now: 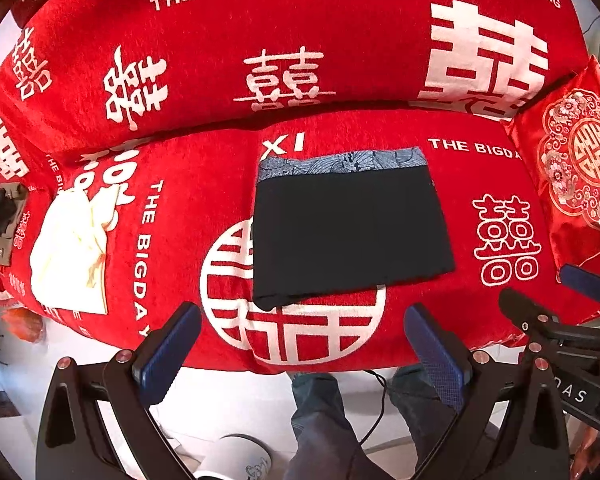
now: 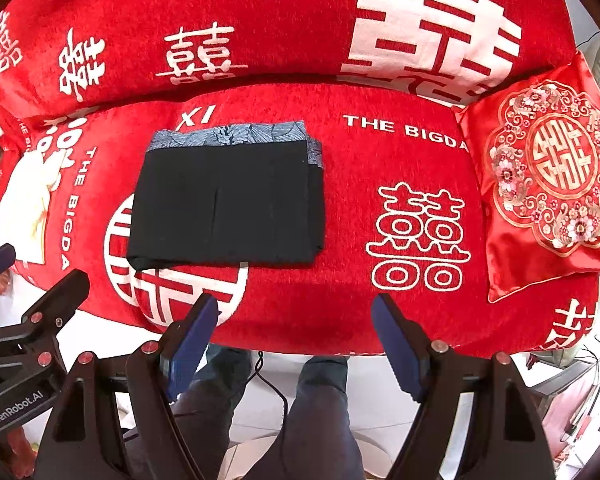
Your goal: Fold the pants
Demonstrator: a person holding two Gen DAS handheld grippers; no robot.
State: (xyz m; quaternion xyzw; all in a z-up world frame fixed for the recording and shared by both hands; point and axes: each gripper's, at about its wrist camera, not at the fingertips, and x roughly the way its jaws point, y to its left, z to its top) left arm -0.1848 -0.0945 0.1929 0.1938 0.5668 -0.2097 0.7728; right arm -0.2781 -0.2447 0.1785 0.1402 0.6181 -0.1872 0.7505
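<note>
Black folded pants, flat rectangle on plush red sofa cover

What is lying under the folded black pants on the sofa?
The folded black pants lie on the red sofa cover, over part of a white round emblem. The rest of the emblem is hidden beneath them.

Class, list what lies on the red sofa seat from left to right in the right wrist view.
Cream cloth → folded black pants → embroidered red cushion.
</note>
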